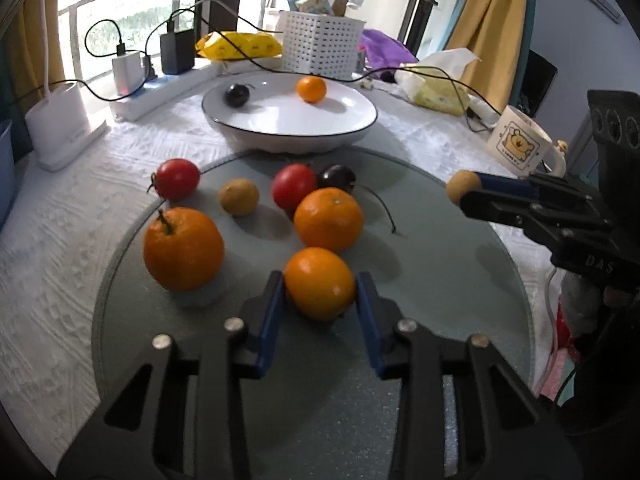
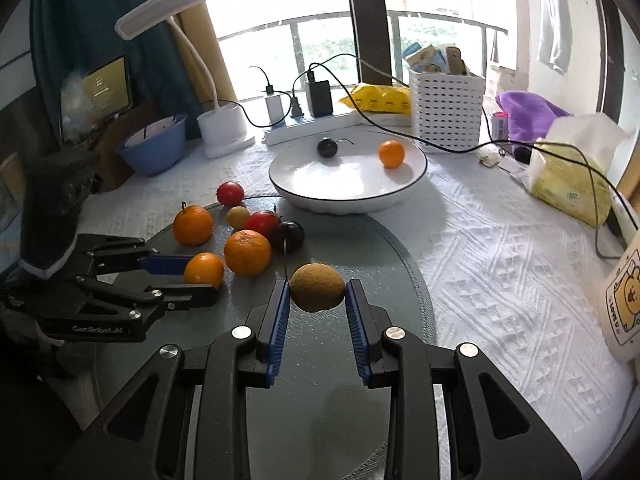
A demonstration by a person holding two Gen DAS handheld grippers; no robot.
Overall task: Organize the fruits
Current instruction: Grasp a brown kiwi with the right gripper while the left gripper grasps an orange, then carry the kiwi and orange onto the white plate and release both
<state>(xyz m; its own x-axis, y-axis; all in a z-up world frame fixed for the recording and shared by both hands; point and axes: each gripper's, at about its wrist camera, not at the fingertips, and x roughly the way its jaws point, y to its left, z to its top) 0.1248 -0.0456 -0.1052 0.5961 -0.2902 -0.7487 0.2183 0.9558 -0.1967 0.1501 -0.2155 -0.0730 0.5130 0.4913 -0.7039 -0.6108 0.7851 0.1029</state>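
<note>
My left gripper (image 1: 320, 282) is shut on a small orange (image 1: 320, 284) resting on the round glass mat (image 1: 440, 320); both blue pads touch its sides. To the right, my right gripper (image 2: 317, 286) is shut on a brown round fruit (image 2: 317, 287) and holds it above the mat. Two more oranges (image 1: 183, 248) (image 1: 329, 219), two red tomatoes (image 1: 177, 179) (image 1: 294, 186), another brown fruit (image 1: 239, 197) and a dark cherry (image 1: 337, 178) lie on the mat. Behind it, a white plate (image 1: 288, 136) holds a dark cherry (image 1: 237, 95) and an orange (image 1: 311, 89).
A bear mug (image 1: 520, 144) stands right of the mat. At the back are a white slotted basket (image 1: 320, 42), a power strip with chargers and cables (image 1: 168, 88), a desk lamp (image 2: 224, 128) and a tissue pack (image 2: 572, 184). A blue bowl (image 2: 154, 148) sits far left.
</note>
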